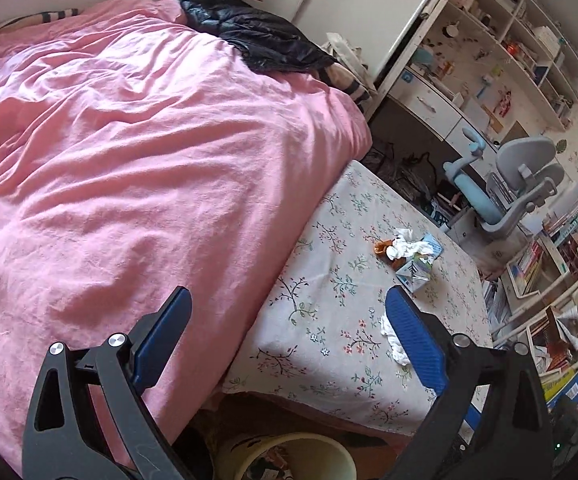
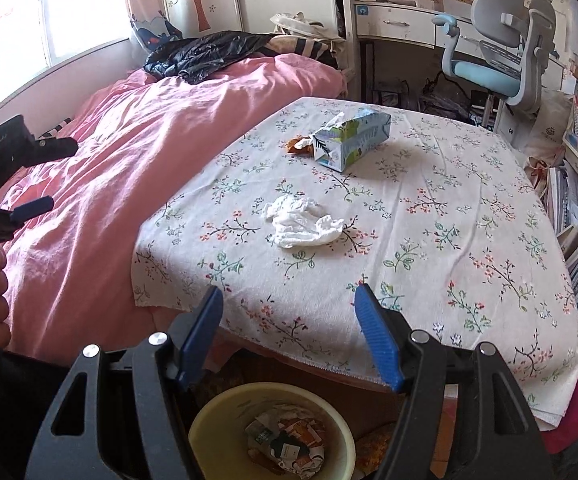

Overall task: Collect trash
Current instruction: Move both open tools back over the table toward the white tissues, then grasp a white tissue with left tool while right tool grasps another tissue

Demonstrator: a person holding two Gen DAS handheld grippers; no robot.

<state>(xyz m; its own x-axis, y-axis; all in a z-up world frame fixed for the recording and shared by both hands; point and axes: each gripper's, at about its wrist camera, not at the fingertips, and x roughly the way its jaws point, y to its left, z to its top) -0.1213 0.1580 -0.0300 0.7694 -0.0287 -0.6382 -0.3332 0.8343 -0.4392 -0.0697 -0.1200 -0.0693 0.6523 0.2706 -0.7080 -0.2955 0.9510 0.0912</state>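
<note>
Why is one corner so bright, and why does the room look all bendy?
Right wrist view: daylight from the window washes out the top left corner. Left wrist view: the fisheye lens bends the shelves into curves, with dark corners in both views.

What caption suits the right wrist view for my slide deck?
Open right gripper above a bin, facing a crumpled tissue and milk carton on a floral tablecloth.
</note>
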